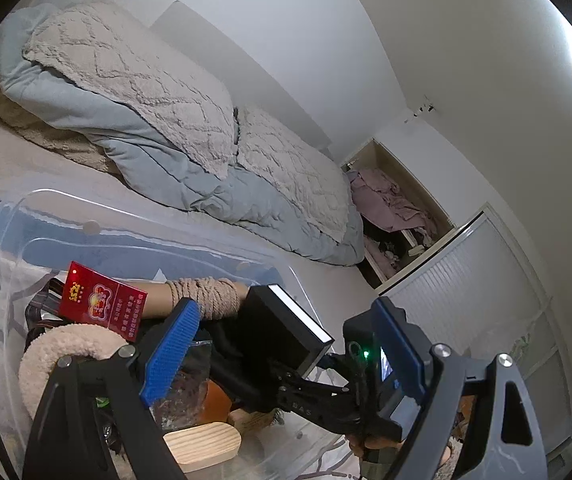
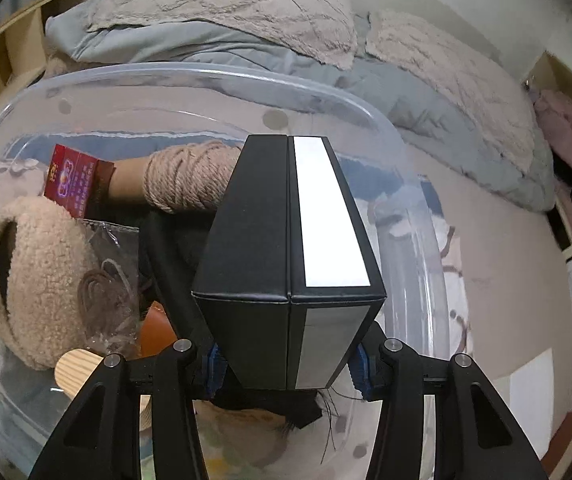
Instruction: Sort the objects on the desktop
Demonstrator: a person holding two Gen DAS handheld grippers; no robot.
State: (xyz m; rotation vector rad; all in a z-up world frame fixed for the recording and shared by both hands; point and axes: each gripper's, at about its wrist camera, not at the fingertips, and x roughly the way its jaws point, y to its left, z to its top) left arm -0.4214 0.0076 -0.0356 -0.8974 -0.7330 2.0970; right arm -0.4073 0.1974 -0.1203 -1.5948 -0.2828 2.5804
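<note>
Black box (image 2: 286, 264) clamped in right tool (image 2: 286, 364) above clear bin (image 2: 206, 76); left tool (image 1: 286, 356) apart, empty.

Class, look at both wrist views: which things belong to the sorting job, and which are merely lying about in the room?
Part of the job:
- black box, gripped in the right claw
- clear bin
- red packet
- rope spool
- fleecy ring
- wooden block

Lying about:
- duvet
- pink clothes
</note>
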